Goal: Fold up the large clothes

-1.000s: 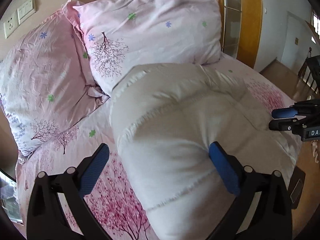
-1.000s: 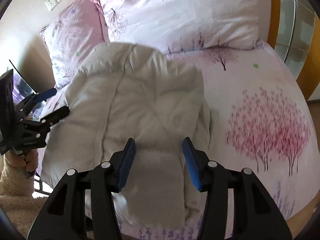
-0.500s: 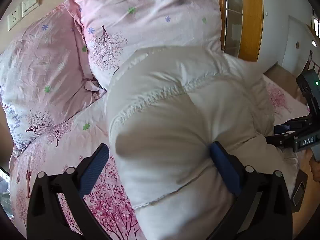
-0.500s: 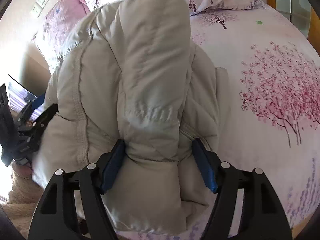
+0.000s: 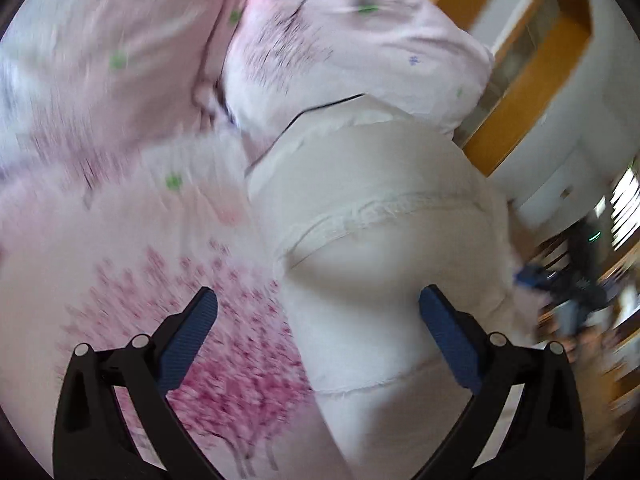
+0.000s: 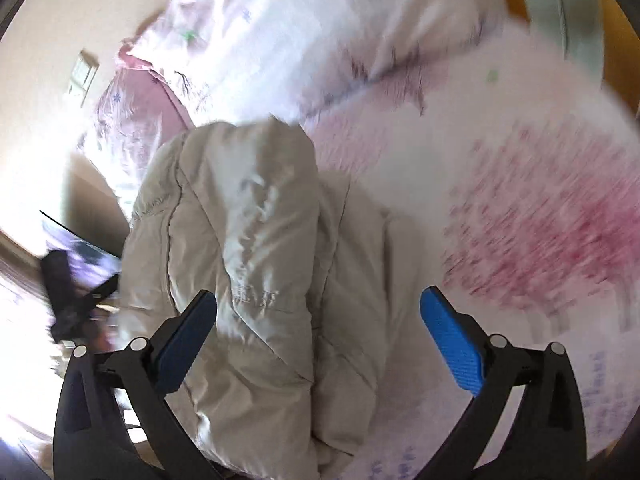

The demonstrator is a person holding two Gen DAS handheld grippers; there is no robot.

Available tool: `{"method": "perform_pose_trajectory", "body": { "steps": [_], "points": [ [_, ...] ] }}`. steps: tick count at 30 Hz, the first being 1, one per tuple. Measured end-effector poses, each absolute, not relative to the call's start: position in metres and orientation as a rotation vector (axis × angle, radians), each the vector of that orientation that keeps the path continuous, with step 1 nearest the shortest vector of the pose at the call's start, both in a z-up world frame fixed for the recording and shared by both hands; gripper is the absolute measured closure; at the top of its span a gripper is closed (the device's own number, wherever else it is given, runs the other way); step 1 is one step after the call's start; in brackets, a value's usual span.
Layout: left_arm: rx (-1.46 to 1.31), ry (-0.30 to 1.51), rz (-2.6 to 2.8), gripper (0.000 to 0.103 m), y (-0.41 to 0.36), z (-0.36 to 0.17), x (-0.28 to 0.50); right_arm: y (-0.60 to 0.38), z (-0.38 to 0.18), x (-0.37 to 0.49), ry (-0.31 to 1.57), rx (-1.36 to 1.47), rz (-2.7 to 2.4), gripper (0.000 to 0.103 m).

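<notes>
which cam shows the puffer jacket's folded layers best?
Right wrist. The cream puffer jacket shows its stacked folds and quilting between the opening jaws of the right gripper. Left wrist shows only one bulging end, with a seam.

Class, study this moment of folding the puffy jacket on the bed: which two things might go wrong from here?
1. The right hand-held gripper is opening with the folded sleeve section of the jacket between its pads; the puffy padding may spring back and unfold.
2. The left hand-held gripper stands wide beside the jacket's bulge, so it may not steady the bundle if it slides off the bedsheet.
</notes>
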State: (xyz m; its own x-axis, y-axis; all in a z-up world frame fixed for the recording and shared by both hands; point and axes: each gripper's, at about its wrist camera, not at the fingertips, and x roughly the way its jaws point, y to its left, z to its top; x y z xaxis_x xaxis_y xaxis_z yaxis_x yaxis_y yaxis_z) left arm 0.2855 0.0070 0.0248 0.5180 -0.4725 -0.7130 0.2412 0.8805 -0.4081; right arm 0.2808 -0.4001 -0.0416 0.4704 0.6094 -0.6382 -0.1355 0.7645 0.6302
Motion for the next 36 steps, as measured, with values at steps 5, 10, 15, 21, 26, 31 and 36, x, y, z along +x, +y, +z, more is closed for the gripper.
{"method": "perform_pose_trajectory", "body": {
  "steps": [5, 10, 15, 21, 26, 31, 36],
  "points": [
    [-0.289, 0.935, -0.497, 0.002, 0.001, 0.022, 0.287, -0.398, -0.062, 0.3, 1.08, 0.693, 0.576, 0.001],
    [-0.342, 0.978, -0.577, 0.002, -0.006, 0.013, 0.294, -0.395, -0.079, 0.31, 1.141, 0.751, 0.662, 0.001],
    [-0.471, 1.033, -0.648, 0.002, -0.004, -0.006, 0.302, -0.391, -0.09, 0.315, 1.178, 0.785, 0.751, 0.001],
    [-0.561, 1.051, -0.684, 0.002, -0.003, -0.021, 0.304, -0.377, -0.099, 0.321, 1.203, 0.78, 0.832, 0.001],
    [-0.569, 1.041, -0.695, 0.002, -0.006, -0.021, 0.303, -0.367, -0.102, 0.327, 1.208, 0.78, 0.879, 0.001],
    [-0.47, 0.998, -0.659, 0.002, -0.021, -0.014, 0.294, -0.36, -0.102, 0.33, 1.206, 0.761, 0.893, 0.001],
    [-0.426, 0.955, -0.632, 0.002, -0.028, -0.014, 0.285, -0.35, -0.098, 0.335, 1.21, 0.746, 0.895, 0.001]
  ]
}}
